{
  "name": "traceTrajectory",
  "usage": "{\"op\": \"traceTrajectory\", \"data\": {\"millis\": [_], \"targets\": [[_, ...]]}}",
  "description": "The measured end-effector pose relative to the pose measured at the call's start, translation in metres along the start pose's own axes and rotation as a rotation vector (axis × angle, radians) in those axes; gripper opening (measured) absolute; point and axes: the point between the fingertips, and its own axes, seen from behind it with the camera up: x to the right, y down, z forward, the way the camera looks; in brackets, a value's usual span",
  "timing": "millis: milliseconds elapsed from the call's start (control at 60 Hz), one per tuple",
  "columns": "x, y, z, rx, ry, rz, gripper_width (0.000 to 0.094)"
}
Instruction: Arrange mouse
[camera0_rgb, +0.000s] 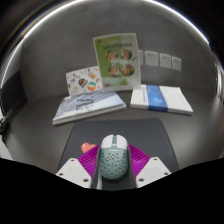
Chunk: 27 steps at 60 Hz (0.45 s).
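A pale mint-green mouse (110, 160) with a speckled, perforated shell sits between my gripper's (111, 168) two fingers, nose pointing away from me. Both magenta pads (137, 159) lie against its sides with no gap showing, so the gripper is shut on it. Under and just beyond the mouse is a dark grey mouse mat (135, 133) on the grey table. I cannot tell whether the mouse rests on the mat or is lifted off it.
Beyond the mat, a grey booklet (84, 108) lies at the left and a blue-and-white book (160, 98) at the right. A colourful card (85, 80) and a green leaflet (116, 57) stand against the back wall, near white wall sockets (161, 60).
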Motion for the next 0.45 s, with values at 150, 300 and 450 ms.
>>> {"op": "traceTrajectory", "data": {"millis": [150,300,450], "targets": [[-0.001,0.008,0.003,-0.011,0.001,-0.061,0.0544],[-0.011,0.011,-0.022,-0.025,-0.087,-0.069,0.0831],[0.008,0.020,-0.081,0.008,-0.165,-0.055,0.0853]]}}
